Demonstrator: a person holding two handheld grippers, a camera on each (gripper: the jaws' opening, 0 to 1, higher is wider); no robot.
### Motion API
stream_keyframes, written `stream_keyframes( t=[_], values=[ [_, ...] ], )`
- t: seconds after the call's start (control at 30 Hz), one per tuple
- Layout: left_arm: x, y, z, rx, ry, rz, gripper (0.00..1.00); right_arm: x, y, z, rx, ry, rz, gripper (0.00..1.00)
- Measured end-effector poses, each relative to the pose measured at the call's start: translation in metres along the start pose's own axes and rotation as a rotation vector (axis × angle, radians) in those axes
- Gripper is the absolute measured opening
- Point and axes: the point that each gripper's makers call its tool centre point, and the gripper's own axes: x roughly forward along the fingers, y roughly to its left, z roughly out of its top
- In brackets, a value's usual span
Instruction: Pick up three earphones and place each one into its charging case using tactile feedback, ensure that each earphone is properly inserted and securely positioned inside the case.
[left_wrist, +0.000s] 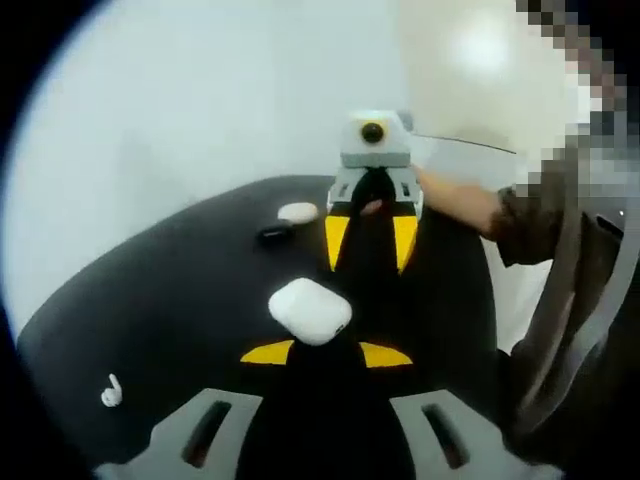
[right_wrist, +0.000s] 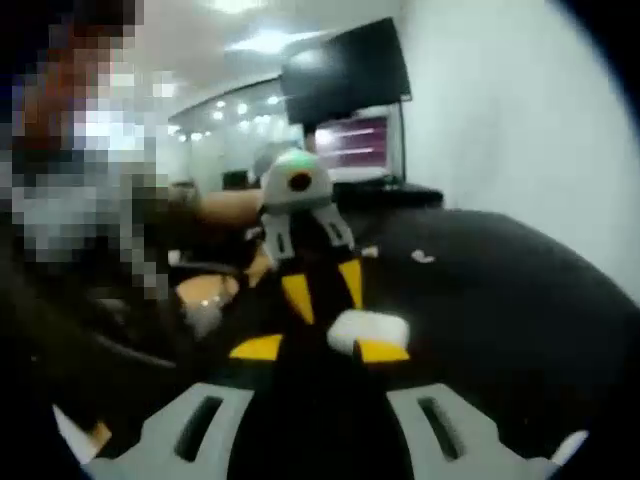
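I see the glossy white rounded plastic charging case (left_wrist: 310, 311) on the black tabletop (left_wrist: 150, 300), btwn my L gripper (left_wrist: 326, 354) tips, jaws spread, not touching. R gripper (right_wrist: 320, 349) also spread w/ case (right_wrist: 368, 329) at its tips. Small white earbud (left_wrist: 111, 392) lies well apart.

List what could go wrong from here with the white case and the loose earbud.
1. The white charging case sits between the left gripper tips, and its rounded, smooth shell could squirt out if squeezed off-centre.
2. The right gripper faces it closely from the far side; the two could bump and knock the case across the black table.
3. The loose earbud lies near the table's edge; a nudge could send it off.
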Motion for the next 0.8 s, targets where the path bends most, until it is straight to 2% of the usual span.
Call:
stream_keyframes(
  t=[0.1,0.2,0.37,0.47,0.53,0.63,0.7,0.77,0.8],
  values=[
    [0.004,-0.001,0.0,0.013,0.013,-0.004,0.22,0.002,-0.007,-0.01,0.032,0.036,-0.022,0.28],
    [0.005,-0.003,0.001,0.015,0.011,-0.011,0.21,0.006,-0.019,-0.024,0.015,0.083,-0.066,0.31],
    [0.009,-0.015,0.004,0.022,0.015,-0.044,0.19,0.008,-0.025,-0.023,-0.034,0.075,-0.084,0.39],
    [0.014,-0.026,0.008,0.023,0.009,-0.081,0.19,0.013,-0.026,-0.023,-0.036,0.066,-0.081,0.44],
    [0.02,-0.033,0.012,0.03,-0.002,-0.112,0.19,0.019,-0.025,-0.025,-0.033,0.064,-0.072,0.46],
    [0.02,-0.039,0.023,0.012,-0.038,-0.15,0.21,0.015,-0.027,-0.023,-0.036,0.057,-0.076,0.46],
    [0.012,-0.03,0.034,0.01,-0.081,-0.124,0.21,0.005,-0.036,-0.02,-0.047,0.058,-0.133,0.46],
    [0.002,-0.01,0.039,0.017,-0.101,-0.052,0.21,0.003,-0.039,-0.012,0.016,0.019,-0.149,0.46],
    [-0.002,0.002,0.037,0.02,-0.09,-0.007,0.21,0.003,-0.038,-0.008,0.054,0.003,-0.144,0.45]
  ],
)
